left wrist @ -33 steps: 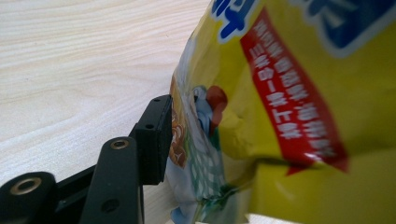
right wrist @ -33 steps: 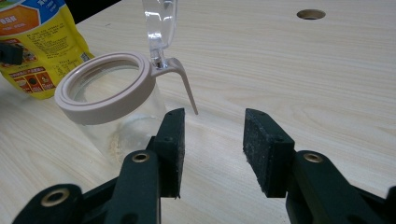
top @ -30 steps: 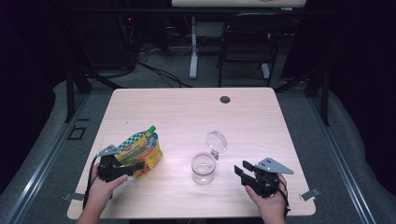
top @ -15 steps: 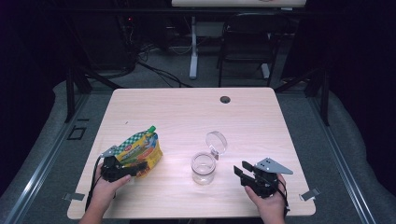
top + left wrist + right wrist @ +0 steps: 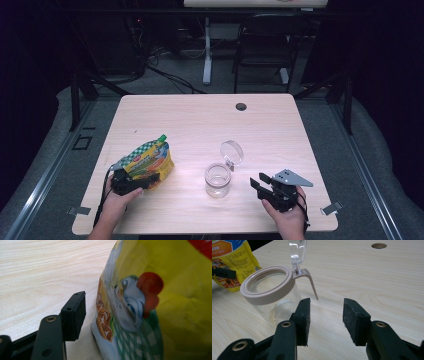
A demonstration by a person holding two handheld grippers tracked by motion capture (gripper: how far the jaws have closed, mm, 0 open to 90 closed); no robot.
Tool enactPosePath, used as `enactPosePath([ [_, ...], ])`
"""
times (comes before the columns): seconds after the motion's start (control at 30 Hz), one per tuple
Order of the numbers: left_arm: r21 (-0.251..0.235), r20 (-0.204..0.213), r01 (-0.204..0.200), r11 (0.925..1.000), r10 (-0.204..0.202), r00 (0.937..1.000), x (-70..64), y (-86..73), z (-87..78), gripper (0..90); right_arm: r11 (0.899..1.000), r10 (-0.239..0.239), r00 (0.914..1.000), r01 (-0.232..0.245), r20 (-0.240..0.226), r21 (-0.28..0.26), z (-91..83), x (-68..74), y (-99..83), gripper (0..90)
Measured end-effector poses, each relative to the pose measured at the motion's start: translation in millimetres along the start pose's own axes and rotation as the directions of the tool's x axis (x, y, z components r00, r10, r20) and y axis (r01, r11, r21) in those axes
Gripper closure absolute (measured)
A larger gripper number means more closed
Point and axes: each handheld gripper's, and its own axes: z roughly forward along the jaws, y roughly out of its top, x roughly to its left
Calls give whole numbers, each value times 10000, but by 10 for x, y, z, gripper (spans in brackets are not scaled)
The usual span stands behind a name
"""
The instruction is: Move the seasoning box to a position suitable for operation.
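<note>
The print on the yellow pouch is too blurred to read.

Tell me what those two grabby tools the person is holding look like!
Both tools are black. The right tool has two flat black jaws with rough pads, brass-coloured rivets on its arms, and a grey three-cornered plate on top. The left tool has the same blocky black jaw and rivet, and a thin black cable trails from it. No sleeves show; the forearms are bare.

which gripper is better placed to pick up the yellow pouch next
Left. The left gripper is already at the yellow pouch, one of its fingers beside the pouch's edge. The right gripper sits open past the clear jar.
</note>
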Motion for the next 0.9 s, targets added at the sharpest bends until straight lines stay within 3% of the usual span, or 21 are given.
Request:
enactPosePath([
  [0.17,-336,40,-44,9994,45,10000,27,-34,31,350,10000,-19,10000,19,-30,22,8,0,-3,577],
  [0.5,-520,186,-75,9986,85,9998,52,-60,55,342,10000,-6,10000,6,-27,48,11,-4,-7,575],
  [0.9,-789,443,117,9968,-82,9990,40,-98,87,415,10000,-11,10000,12,-20,58,13,-4,-7,574],
])
